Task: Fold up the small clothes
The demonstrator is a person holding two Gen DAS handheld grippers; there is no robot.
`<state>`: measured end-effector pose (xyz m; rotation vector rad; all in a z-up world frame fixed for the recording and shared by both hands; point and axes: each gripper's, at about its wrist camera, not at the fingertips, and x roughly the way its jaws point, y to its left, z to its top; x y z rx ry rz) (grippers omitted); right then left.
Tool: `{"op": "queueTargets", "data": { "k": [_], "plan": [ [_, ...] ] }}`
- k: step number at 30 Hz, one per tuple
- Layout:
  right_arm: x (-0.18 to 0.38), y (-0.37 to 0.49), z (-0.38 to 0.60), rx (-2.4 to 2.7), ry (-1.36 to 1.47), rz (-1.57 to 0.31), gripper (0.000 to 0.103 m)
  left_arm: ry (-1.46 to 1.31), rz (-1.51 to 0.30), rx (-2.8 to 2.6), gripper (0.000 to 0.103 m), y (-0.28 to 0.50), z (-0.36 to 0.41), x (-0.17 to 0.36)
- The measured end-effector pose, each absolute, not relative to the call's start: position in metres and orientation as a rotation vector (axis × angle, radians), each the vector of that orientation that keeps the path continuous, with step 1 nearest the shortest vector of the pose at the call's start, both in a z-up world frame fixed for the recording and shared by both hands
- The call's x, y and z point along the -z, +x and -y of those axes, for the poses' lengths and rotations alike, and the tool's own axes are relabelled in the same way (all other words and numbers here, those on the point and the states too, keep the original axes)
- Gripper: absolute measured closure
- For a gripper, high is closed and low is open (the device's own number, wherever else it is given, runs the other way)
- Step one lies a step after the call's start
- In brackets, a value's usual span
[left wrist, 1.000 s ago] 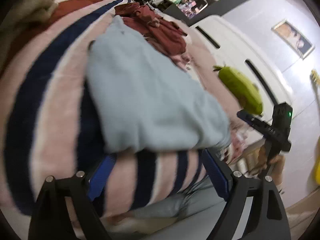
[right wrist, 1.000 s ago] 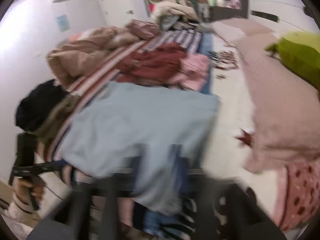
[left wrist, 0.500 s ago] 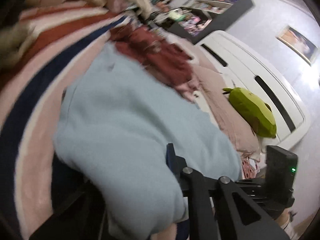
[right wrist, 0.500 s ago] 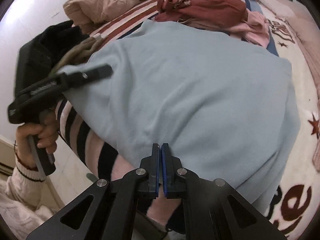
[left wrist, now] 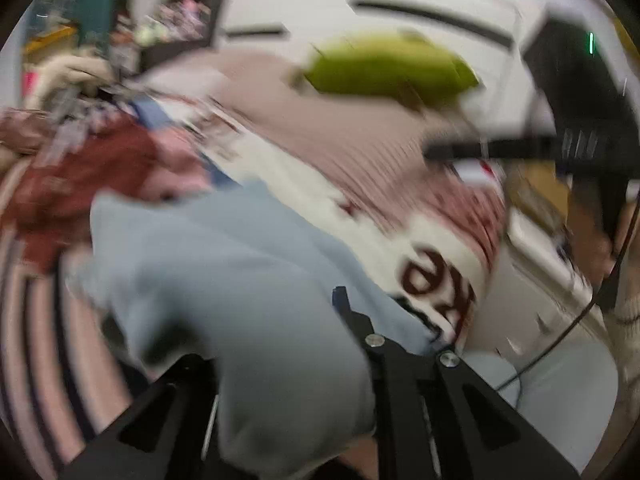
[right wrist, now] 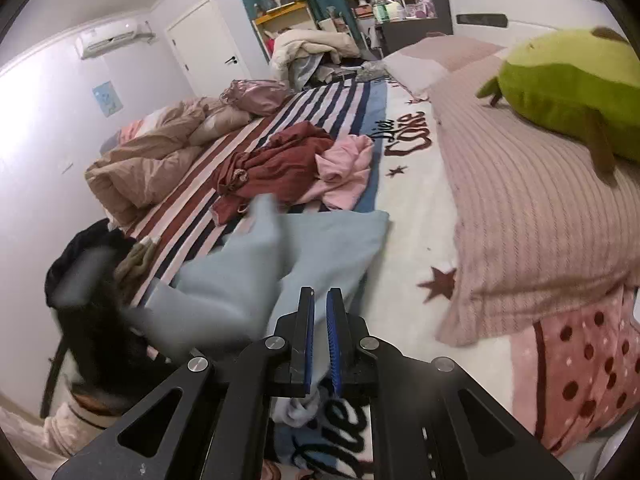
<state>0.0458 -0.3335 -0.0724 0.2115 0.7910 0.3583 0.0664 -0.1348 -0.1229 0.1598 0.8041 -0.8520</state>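
The light-blue garment lay on the bed, one edge pinched and lifted by the left gripper, whose jaws had just been closing. The right gripper, nearly pressed together, seemingly gripped another edge. A fold-over was judged underway; laying the edge flat seemed next.

The bed wears a white blanket with dark lettering and stars on one side and a striped cover on the other. On it lie the light blue garment, a dark red garment touching a pink one, a crumpled tan duvet, a ribbed pink pillow and a green plush toy.
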Motion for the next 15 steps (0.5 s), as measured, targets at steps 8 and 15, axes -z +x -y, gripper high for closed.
{"op": "queueTargets", "data": {
  "k": [8, 15],
  "plan": [
    [0.1, 0.056, 0.324, -0.408, 0.213, -0.872, 0.09, -0.003, -0.87, 0.916, 0.061, 0.061, 0.121, 0.136],
    [0.077, 0.066, 0.29, -0.465, 0.183, -0.804, 0.04, -0.065, -0.807, 0.88, 0.049, 0.029, 0.043, 0.106]
  ]
}}
